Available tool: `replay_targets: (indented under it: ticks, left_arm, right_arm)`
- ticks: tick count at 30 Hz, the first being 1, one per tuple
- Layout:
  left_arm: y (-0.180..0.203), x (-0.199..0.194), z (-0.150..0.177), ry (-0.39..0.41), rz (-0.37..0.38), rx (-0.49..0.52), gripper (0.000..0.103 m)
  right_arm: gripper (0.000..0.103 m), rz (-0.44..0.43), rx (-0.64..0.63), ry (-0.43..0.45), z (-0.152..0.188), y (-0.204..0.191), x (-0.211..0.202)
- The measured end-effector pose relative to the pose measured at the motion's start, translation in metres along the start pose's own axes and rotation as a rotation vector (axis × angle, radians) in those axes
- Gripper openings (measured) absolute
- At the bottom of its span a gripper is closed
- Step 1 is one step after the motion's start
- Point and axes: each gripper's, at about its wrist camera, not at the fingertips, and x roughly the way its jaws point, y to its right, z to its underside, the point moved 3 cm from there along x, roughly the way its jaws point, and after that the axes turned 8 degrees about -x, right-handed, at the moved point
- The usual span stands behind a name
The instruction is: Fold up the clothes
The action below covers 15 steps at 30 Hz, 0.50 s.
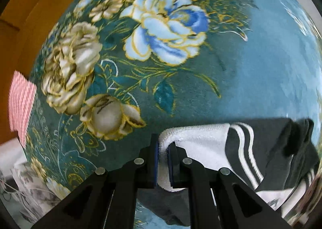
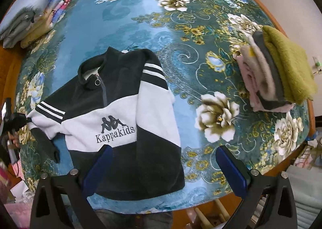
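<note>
Kappakids fleece jacket lay flat on floral blanket. Left gripper clenched its white sleeve; right gripper gaped, empty. Folded clothes pile well apart.

The left gripper points straight down with its jaws closed tight on a fold of white fleece sleeve pinched between the blue pads. The right gripper also points down, jaws spread wide, with nothing between its fingertips.
</note>
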Motion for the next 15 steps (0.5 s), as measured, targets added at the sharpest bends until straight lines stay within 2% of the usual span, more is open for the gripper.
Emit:
replay_targets:
  ticks: [4,9,11,13,15]
  left_arm:
    - [0.007,-0.002,-0.002,-0.023,0.053,0.001,0.009]
    - [0.007,-0.021,0.006,-0.05,0.162,0.002,0.014]
    - [0.005,-0.033,0.01,-0.049,0.203,-0.038,0.018]
    - [0.003,-0.049,0.017,-0.038,0.263,-0.108,0.029]
    - [0.005,-0.065,0.024,-0.031,0.32,-0.167,0.034]
  right_arm:
    - [0.103,0.004,-0.012,-0.021,0.01,0.002,0.004]
    - [0.103,-0.021,-0.021,-0.046,0.015,-0.001,0.019]
    - [0.103,-0.043,-0.024,-0.054,0.015,-0.002,0.027]
    - [0.103,-0.071,-0.019,-0.068,0.015,0.0,0.038]
    - [0.103,-0.094,-0.014,-0.075,0.015,0.003,0.049]
